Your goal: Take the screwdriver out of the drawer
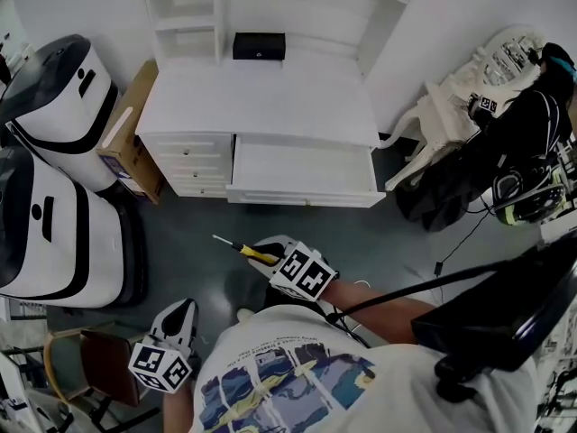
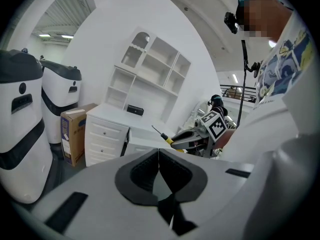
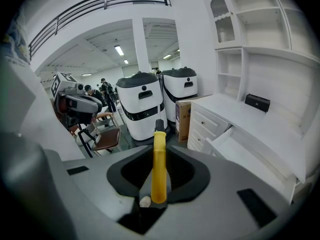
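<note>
The screwdriver (image 1: 242, 248) has a yellow handle, a black collar and a thin metal shaft. My right gripper (image 1: 263, 253) is shut on its handle and holds it over the grey floor, well in front of the open white drawer (image 1: 302, 197). The shaft points left and away from me. In the right gripper view the yellow handle (image 3: 159, 169) runs straight out between the pads. My left gripper (image 1: 179, 314) hangs lower left, by my body, with its pads together and nothing in them. From the left gripper view the screwdriver (image 2: 163, 136) and right gripper (image 2: 186, 137) show ahead.
The white desk (image 1: 270, 97) with shelves carries a small black box (image 1: 259, 46). Two white and black machines (image 1: 50, 188) and a cardboard box (image 1: 131, 142) stand left of it. A white chair piled with dark bags (image 1: 491, 152) is at the right. A brown chair (image 1: 101, 359) stands lower left.
</note>
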### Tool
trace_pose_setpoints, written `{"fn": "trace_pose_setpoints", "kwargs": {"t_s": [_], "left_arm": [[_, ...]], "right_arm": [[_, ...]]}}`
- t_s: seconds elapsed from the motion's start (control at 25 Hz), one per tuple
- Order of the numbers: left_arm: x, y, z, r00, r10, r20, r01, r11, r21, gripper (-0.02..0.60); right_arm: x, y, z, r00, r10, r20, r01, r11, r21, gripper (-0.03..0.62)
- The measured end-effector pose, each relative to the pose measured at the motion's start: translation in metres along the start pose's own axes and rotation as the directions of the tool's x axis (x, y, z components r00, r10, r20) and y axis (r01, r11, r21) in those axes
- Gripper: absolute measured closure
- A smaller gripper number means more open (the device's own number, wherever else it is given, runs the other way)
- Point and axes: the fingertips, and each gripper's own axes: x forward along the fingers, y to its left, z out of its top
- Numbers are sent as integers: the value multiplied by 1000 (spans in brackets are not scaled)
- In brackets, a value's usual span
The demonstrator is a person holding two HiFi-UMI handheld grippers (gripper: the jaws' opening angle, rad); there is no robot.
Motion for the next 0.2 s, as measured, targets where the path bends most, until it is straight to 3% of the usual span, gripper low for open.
{"fn": "trace_pose_setpoints", "kwargs": {"t_s": [0.2], "left_arm": [[15, 3, 7, 1000, -5, -2, 5, 1000, -6, 568]], "right_arm": [[1, -14, -1, 1000, -6, -3, 6, 1000, 10, 497]]}}
